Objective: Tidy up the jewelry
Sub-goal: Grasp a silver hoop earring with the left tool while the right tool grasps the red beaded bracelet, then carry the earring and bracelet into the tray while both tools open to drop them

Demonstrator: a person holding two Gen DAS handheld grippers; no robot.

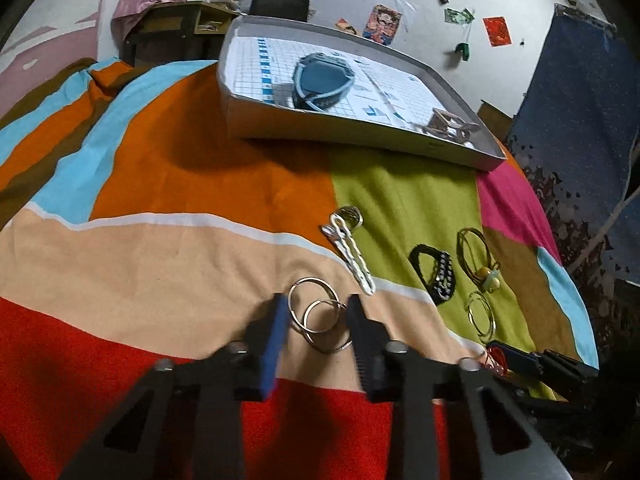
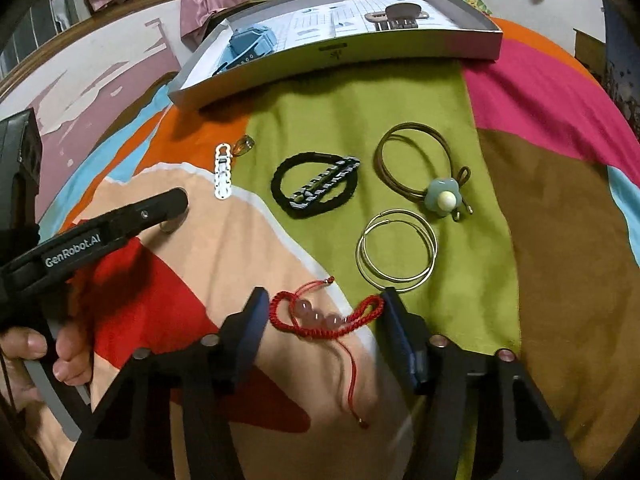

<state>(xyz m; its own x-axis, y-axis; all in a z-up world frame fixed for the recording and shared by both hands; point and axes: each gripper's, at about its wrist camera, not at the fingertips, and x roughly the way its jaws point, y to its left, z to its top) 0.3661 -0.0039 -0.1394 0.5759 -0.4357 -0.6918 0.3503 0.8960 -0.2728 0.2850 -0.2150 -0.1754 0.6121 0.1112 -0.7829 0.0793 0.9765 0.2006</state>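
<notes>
- Silver hoop earrings (image 1: pixel 320 322) lay on the peach band of the patchwork bedspread (image 1: pixel 168 264); the left gripper (image 1: pixel 318 312) straddled them, its pads close on either side, though I could not tell whether they pressed.
- The right gripper (image 2: pixel 322 306) stood half apart around a red cord bracelet with pink beads (image 2: pixel 326 318), both loop ends just beside the pads.
- At its twelve o'clock lay a second pair of hoops (image 2: pixel 396 254), a black hair tie with a striped clip (image 2: pixel 314 186) at eleven, and a flower-bead hair tie (image 2: pixel 434 182) at one.
- Farther off sat the grey box lid (image 2: pixel 400 50), a blue watch (image 1: pixel 322 82) inside.
</notes>
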